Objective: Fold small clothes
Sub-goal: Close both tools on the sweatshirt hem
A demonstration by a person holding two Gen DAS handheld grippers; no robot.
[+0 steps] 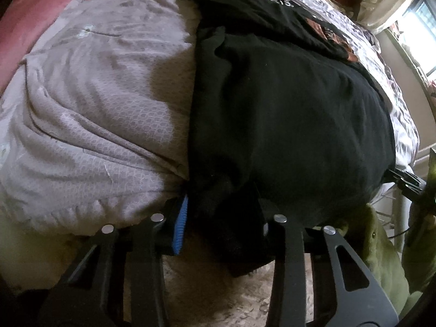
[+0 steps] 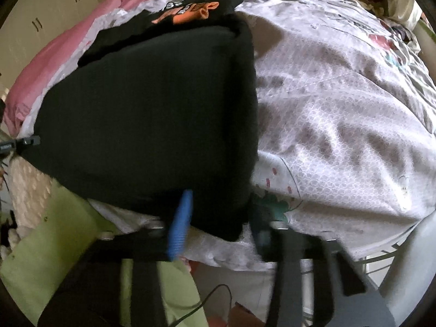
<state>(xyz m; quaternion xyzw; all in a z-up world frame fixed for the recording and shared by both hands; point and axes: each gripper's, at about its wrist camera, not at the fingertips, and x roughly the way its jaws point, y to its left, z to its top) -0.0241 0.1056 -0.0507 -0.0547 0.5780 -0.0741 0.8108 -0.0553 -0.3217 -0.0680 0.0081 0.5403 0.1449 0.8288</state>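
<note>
Folding looks midway: black garment [image 1: 286,114] lies doubled at the bed [image 1: 95,114] near edge. Left gripper [image 1: 220,226] and right gripper [image 2: 218,218], jaws parted, straddle its hem; whether either pinches cloth, I cannot tell. Next: another fold

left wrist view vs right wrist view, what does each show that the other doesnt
Only the left wrist view shows a bright window at far right.

Only the right wrist view shows pale cupboard doors at upper left, and the shirt's orange print in clear colour.

Both show the folded black t-shirt lying on the patterned grey bedspread, its near edge reaching between each view's own tongs, plus pink bedding.
</note>
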